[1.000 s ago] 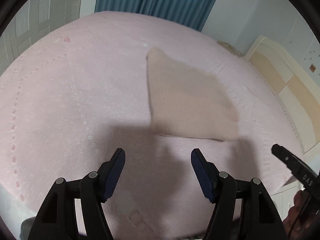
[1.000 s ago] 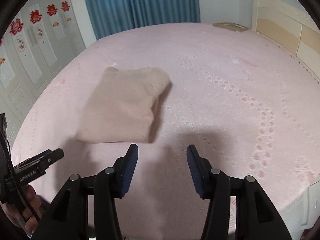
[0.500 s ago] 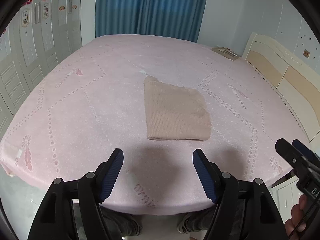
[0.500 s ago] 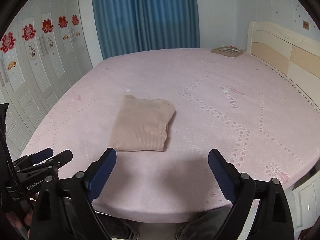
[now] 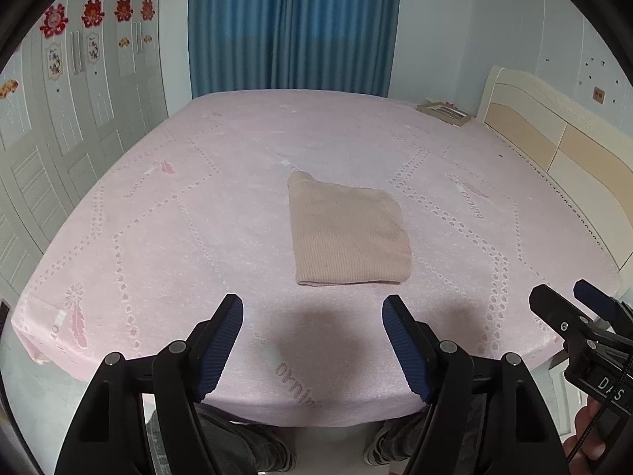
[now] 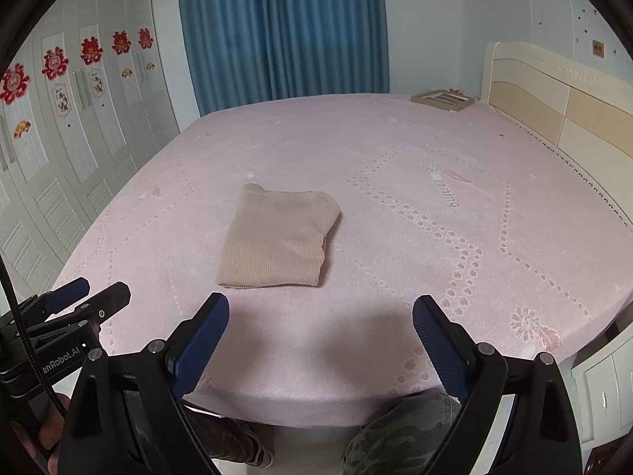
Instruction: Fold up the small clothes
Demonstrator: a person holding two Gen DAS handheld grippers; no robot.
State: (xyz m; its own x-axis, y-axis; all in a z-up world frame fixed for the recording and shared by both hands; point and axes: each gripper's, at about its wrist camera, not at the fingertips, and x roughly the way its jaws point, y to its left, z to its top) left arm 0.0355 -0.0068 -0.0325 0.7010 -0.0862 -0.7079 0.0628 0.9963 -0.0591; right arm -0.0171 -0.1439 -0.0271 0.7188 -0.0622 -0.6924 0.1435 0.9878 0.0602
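A beige knitted garment (image 5: 348, 235) lies folded into a neat rectangle on the pink bed (image 5: 198, 206); it also shows in the right wrist view (image 6: 279, 239). My left gripper (image 5: 312, 320) is open and empty, held back above the bed's near edge, well short of the garment. My right gripper (image 6: 320, 320) is open wide and empty, also back over the near edge. Each gripper shows at the side of the other's view: the right gripper (image 5: 573, 308) and the left gripper (image 6: 91, 293).
The bed's headboard (image 6: 554, 99) stands at the right. A flat box or book (image 6: 443, 99) lies at the far right corner of the bed. White wardrobe doors (image 6: 59, 126) line the left wall, blue curtains (image 6: 281, 31) hang behind. The person's legs (image 6: 395, 435) are below the bed's edge.
Both grippers have pulled back and up from the bed, so the folded garment looks smaller and farther. The right gripper's jaws have opened wider. The garment has not moved.
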